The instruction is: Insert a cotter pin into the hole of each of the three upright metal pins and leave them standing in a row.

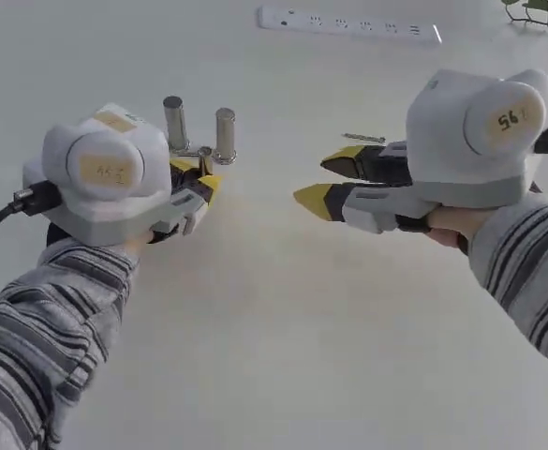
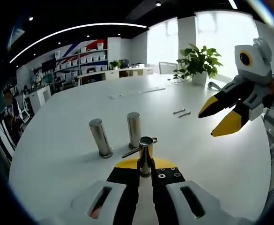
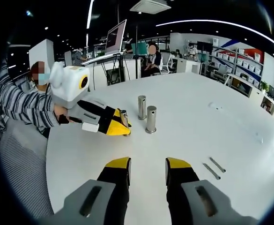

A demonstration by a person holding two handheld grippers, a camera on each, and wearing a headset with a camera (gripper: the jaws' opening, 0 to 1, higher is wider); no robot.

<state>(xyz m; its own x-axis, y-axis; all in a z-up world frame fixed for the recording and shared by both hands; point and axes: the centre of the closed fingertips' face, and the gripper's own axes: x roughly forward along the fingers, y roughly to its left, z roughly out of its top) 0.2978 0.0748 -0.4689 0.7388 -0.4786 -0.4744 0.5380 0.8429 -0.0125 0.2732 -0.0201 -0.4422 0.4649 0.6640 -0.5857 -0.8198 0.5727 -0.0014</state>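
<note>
Bright, even overhead light; fisheye edges warp.

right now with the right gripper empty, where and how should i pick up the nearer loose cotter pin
Probably from above, with the open right gripper turned so its jaws straddle the thin shank of the cotter pin near one end. It lies flat on the table, so a side approach would find little to catch.

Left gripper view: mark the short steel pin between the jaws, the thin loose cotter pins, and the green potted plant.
Short steel pin [image 2: 146, 157], left gripper view, mid-shaft.
Loose cotter pins [image 2: 179, 111], left gripper view, left pin's shaft.
Green potted plant [image 2: 197, 58], left gripper view, leaves.
</note>
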